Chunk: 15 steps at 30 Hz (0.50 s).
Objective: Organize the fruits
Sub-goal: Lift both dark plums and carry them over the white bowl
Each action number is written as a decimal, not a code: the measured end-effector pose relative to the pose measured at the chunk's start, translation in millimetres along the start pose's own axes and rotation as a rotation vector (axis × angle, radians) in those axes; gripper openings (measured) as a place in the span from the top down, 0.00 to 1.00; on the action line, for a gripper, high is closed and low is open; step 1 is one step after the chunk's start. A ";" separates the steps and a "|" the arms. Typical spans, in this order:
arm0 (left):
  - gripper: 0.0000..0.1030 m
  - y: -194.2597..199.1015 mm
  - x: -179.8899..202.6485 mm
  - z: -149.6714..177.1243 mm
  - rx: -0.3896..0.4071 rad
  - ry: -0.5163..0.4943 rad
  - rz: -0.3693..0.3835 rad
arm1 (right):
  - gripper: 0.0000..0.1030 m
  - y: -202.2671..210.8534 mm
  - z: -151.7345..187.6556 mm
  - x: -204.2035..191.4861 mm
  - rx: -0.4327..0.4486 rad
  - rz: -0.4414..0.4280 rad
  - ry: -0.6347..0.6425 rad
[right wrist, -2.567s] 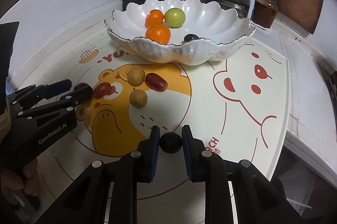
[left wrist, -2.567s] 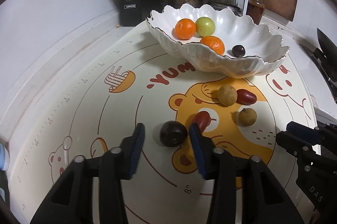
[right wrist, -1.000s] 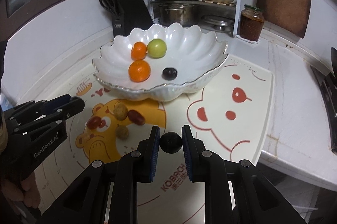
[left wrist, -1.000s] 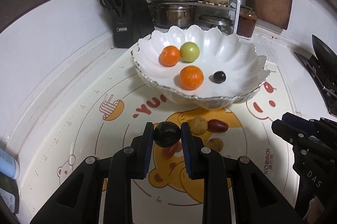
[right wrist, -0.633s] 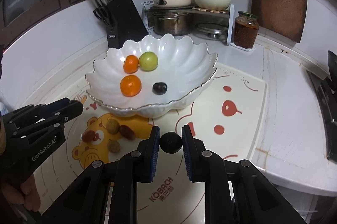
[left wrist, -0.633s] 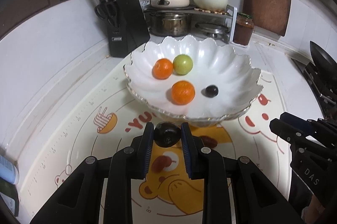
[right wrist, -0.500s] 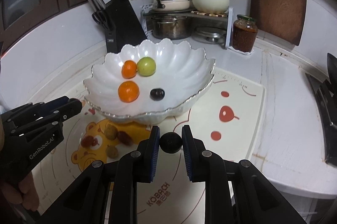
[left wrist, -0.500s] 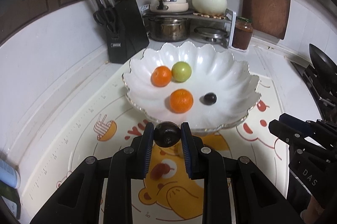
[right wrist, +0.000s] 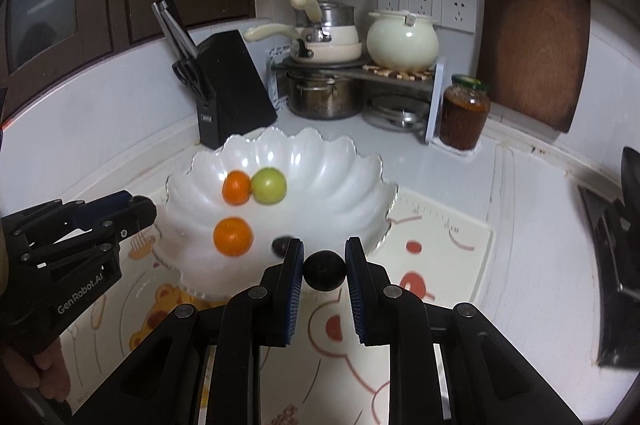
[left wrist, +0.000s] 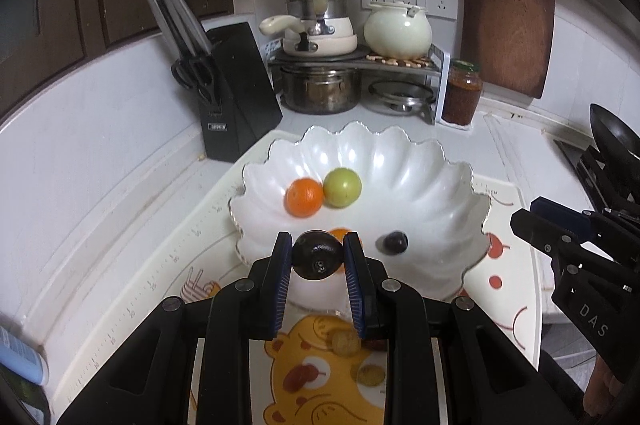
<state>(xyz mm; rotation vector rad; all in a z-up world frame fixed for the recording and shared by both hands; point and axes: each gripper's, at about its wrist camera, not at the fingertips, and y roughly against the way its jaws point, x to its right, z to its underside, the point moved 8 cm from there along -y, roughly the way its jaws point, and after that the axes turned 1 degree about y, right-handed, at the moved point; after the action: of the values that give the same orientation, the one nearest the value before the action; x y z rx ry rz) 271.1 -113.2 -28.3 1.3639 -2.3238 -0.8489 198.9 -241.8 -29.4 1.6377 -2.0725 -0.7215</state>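
Both handheld tools are matte black plastic with silver round screws along their arms and ribbed blue pads inside the fingers; the left gripper (left wrist: 317,260) carries white "GenRobot.AI" lettering, the right gripper (right wrist: 324,271) "DAS".

White counter (left wrist: 120,161), cartoon mat (left wrist: 208,225)

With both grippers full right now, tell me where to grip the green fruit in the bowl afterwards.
Take the green fruit across its round middle, coming from above. An orange touches its left side and the white bowl's wall rises behind, so probably set the fingers front and back rather than left and right.
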 end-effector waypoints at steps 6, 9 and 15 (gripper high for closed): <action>0.74 -5.1 -0.8 -14.4 0.015 0.007 -0.012 | 0.78 -5.8 -19.4 4.8 0.027 0.010 0.022; 0.74 -8.4 -1.2 -20.5 0.019 0.014 -0.017 | 0.78 -10.4 -28.2 7.1 0.036 0.014 0.028; 0.74 -17.7 -3.9 -29.7 0.026 0.030 -0.031 | 0.78 -21.3 -38.1 12.3 0.039 0.022 0.028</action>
<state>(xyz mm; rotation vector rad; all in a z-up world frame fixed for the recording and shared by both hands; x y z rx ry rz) 301.1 -126.3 -16.5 1.4165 -2.3048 -0.8037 235.1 -263.2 -12.7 1.6337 -2.0943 -0.6504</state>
